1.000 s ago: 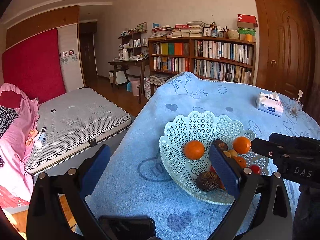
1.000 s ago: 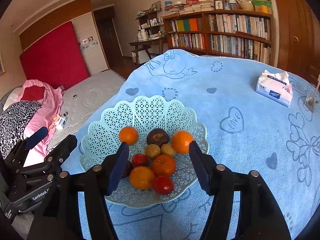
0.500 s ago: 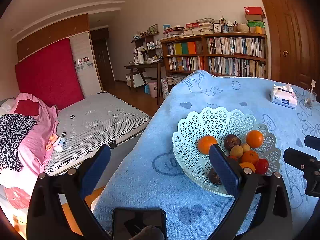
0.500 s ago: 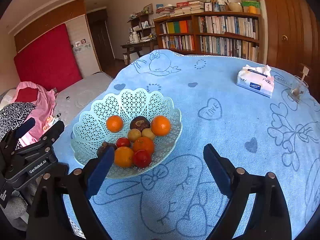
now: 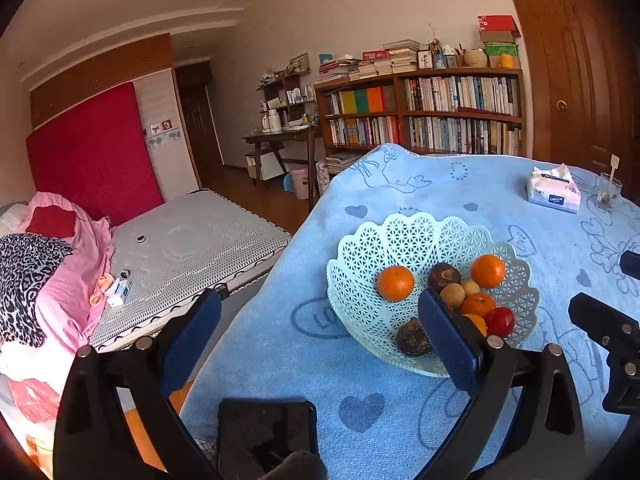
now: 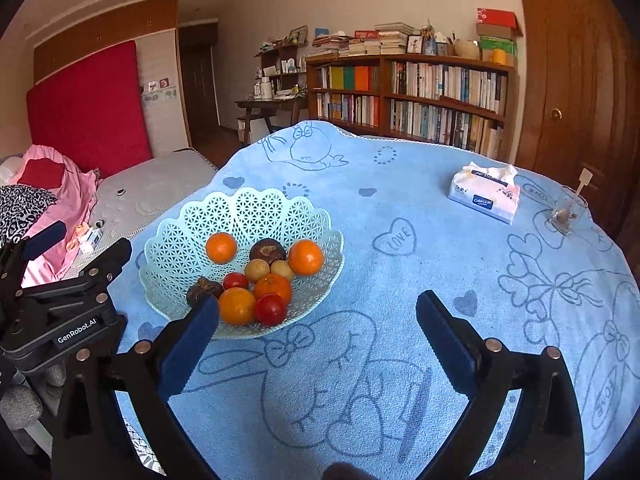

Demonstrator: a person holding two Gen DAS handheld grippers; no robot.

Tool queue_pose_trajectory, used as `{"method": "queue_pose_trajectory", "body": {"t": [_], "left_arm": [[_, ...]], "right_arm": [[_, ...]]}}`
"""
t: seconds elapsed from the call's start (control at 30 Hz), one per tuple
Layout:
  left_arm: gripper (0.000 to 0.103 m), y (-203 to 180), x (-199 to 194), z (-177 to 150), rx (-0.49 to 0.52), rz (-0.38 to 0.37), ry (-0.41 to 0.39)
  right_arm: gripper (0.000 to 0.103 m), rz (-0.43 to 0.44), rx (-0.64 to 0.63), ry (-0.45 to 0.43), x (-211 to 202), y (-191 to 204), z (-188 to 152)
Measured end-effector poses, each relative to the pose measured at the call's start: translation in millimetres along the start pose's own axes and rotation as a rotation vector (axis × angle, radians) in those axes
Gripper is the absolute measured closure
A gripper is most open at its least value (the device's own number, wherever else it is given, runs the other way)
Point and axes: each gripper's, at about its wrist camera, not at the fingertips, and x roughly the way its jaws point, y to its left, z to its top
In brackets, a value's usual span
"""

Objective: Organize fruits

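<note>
Both sets of jaws spread wide, nothing between them

Left gripper point(image 5: 320, 334): open over the near edge of the blue cloth point(image 5: 420, 192), a dark phone point(image 5: 266, 436) lying just under its base; pale lattice basket point(image 5: 360, 256) ahead and off toward the right jaw, that pad overlapping the basket's near rim in view

Right gripper point(image 6: 318, 336): open above bare cloth, basket point(image 6: 256, 208) ahead beyond the left jaw

Inside the basket: oranges point(image 6: 221, 247), two red fruits point(image 6: 270, 309), two small tan ones point(image 6: 257, 270), two dark wrinkled ones point(image 6: 267, 250), all piled on the near side

Far beyond the right jaw: tissue pack point(image 6: 484, 198) and a glass point(image 6: 564, 216) with a spoon
</note>
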Motion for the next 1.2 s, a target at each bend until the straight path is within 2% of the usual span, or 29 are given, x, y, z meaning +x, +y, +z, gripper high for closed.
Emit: {"method": "queue_pose_trajectory", "body": {"t": [0.17, 0.3, 0.87, 1.2], "left_arm": [[0.003, -5, -1, -2, 0.013, -0.006, 0.001], [0.003, -9, 0, -7, 0.027, -0.007, 0.014], [0.003, -21, 0, -18, 0.112, 0.090, -0.025], [0.003, -22, 1, -19, 0.118, 0.092, -0.022]], "right_arm": [[0.005, 0.005, 0.008, 0.023, 2, 0, -4], [0.005, -0.029, -0.024, 0.036, 5, 3, -9], [0.005, -0.069, -0.110, 0.041, 6, 21, -17], [0.005, -0.070, -0.124, 0.041, 6, 26, -18]]}}
